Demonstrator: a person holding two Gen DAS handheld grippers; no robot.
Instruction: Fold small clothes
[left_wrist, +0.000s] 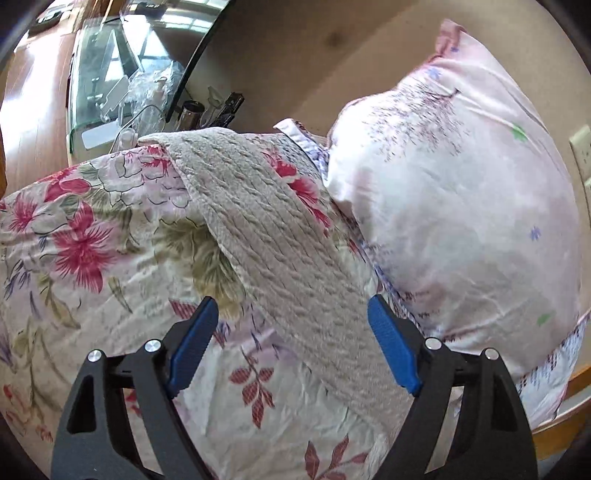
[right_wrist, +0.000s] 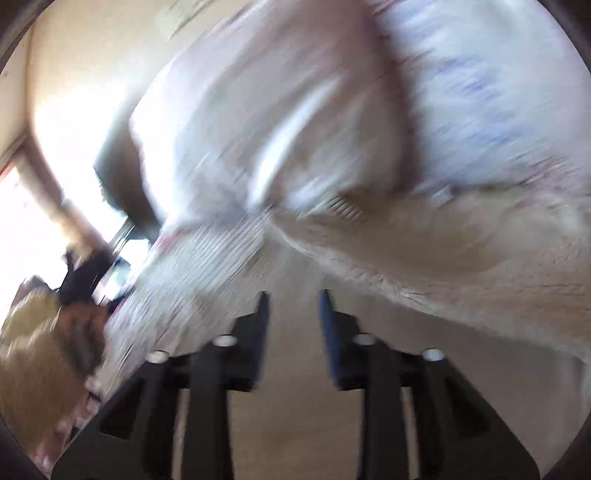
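A beige ribbed knit garment (left_wrist: 266, 229) lies in a long strip across a floral bedspread (left_wrist: 85, 236). My left gripper (left_wrist: 291, 317) is open, its blue pads on either side of the strip's near end, not closed on it. In the blurred right wrist view the same beige knit (right_wrist: 461, 258) fills the lower right. My right gripper (right_wrist: 293, 306) is partly open with a clear gap between the fingers, just short of the knit's edge, holding nothing.
A pink flowered pillow (left_wrist: 461, 184) leans against the wall at the right and shows blurred in the right wrist view (right_wrist: 295, 110). A glass-topped table with clutter (left_wrist: 122, 85) stands beyond the bed at upper left. The wooden bed frame (left_wrist: 569, 410) shows at lower right.
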